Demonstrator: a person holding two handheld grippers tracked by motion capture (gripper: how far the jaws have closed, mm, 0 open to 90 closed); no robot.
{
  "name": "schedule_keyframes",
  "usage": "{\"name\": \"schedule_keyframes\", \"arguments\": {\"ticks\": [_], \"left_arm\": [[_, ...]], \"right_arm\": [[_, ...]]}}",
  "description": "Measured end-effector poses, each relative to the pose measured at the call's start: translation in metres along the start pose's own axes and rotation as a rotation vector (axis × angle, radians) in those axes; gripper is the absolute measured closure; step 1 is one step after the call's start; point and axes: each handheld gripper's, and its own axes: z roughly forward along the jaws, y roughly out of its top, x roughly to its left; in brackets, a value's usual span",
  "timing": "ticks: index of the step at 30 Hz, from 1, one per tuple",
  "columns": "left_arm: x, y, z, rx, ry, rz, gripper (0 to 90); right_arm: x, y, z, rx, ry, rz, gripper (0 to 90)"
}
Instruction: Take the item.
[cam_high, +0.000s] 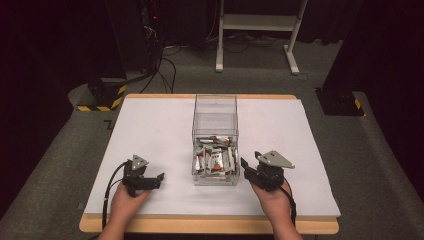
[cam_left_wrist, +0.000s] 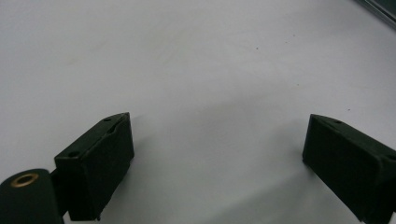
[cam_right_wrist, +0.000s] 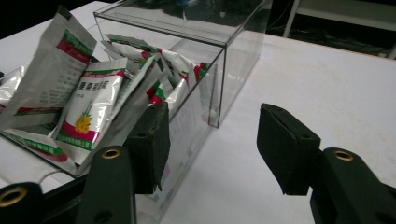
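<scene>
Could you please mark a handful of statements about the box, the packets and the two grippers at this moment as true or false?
1. The clear box holds a heap of packets at its near end. True.
2. The left gripper is shut on a packet. False: its jaws stand wide apart over the bare white table, with nothing between them.
3. The right gripper is open beside the box's near right corner. True.
4. The packets lie scattered across the table outside the box. False: they are all inside the box.
5. The far end of the box looks empty. True.
</scene>
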Motion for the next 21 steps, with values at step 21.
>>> {"name": "schedule_keyframes", "arguments": {"ticks": [21], "left_arm": [[0.000, 0.000, 0.000, 0.008, -0.001, 0.004, 8.9]], "right_arm": [[0.029, 0.011, 0.004, -0.026, 0.062, -0.034, 45.9]]}}
